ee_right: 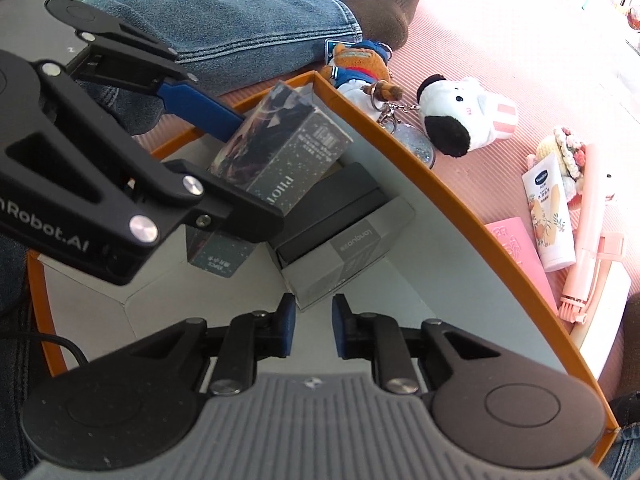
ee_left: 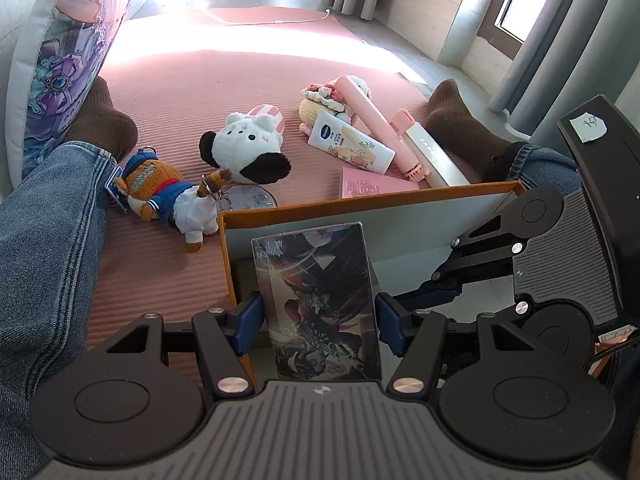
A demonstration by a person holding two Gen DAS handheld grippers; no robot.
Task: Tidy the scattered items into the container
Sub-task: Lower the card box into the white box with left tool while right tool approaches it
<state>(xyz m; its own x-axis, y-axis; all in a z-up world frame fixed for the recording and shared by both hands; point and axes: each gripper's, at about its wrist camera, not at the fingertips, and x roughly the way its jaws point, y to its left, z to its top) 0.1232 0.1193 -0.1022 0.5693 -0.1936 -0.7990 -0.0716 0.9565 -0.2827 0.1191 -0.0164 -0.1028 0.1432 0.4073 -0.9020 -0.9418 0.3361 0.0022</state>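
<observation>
My left gripper (ee_left: 320, 316) is shut on a dark illustrated box (ee_left: 320, 300), held upright over the orange-rimmed container (ee_left: 360, 200). In the right wrist view the left gripper (ee_right: 256, 172) holds that box (ee_right: 288, 152) tilted above the container (ee_right: 440, 184). Inside lie a grey box (ee_right: 360, 248), a black box (ee_right: 340, 200) and a small dark box (ee_right: 216, 256). My right gripper (ee_right: 314, 320) hangs over the container floor, its pads slightly apart with nothing between them, just short of the grey box's corner. It also shows in the left wrist view (ee_left: 444, 268).
On the pink mat (ee_left: 180, 92) lie a white-and-black plush dog (ee_left: 244, 148), a bear keychain (ee_left: 168, 196), a lotion tube (ee_left: 352, 144), a pink brush (ee_left: 380, 124), a pink card (ee_left: 372, 186) and a crochet cake (ee_left: 320, 100). Legs in jeans (ee_left: 48, 240) flank the container.
</observation>
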